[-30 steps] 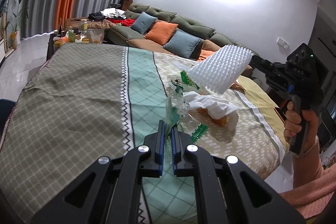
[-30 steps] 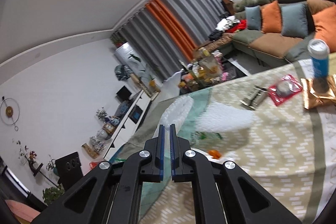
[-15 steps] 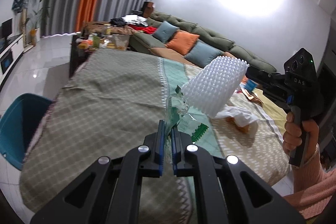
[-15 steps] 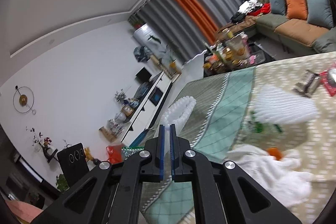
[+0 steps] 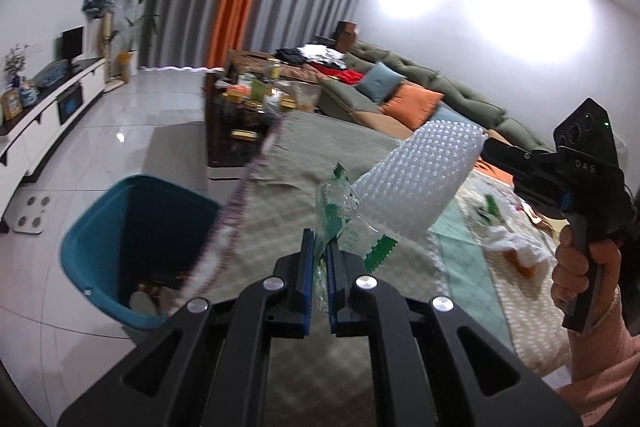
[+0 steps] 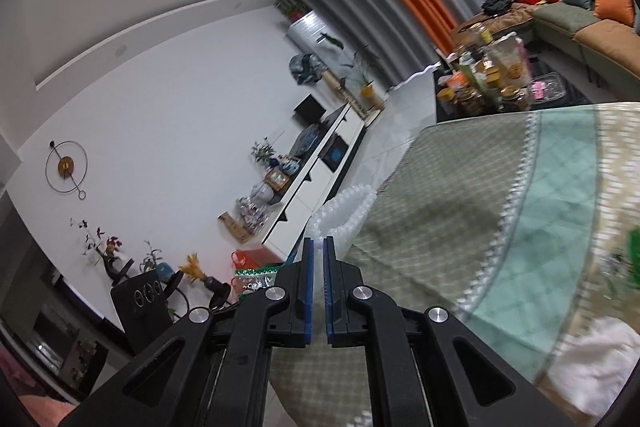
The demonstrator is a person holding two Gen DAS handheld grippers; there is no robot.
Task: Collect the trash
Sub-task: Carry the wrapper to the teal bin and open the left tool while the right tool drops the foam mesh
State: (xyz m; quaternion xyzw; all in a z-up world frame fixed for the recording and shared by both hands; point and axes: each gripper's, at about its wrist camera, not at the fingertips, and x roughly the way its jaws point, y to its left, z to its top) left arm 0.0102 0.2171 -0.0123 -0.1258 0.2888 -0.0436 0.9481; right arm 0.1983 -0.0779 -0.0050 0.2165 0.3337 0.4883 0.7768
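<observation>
Both tools are loaded but nothing is dropped yet: the left gripper [image 5: 316, 259] pinches a crumpled clear-and-green plastic wrapper [image 5: 336, 215], the right gripper [image 6: 318, 259] clamps a white bubble-wrap sheet [image 5: 424, 175], beside the teal plastic bin [image 5: 132, 227], while white tissue [image 5: 516, 247] remains on the patterned tablecloth [image 5: 320, 167].

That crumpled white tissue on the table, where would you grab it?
Judging by its shape, pinch the raised crumpled ridge of the white tissue from straight above. It lies loosely bunched on the tablecloth, so the folds that stick up give the fingers something to close on. Both hand-held grippers are full now.
</observation>
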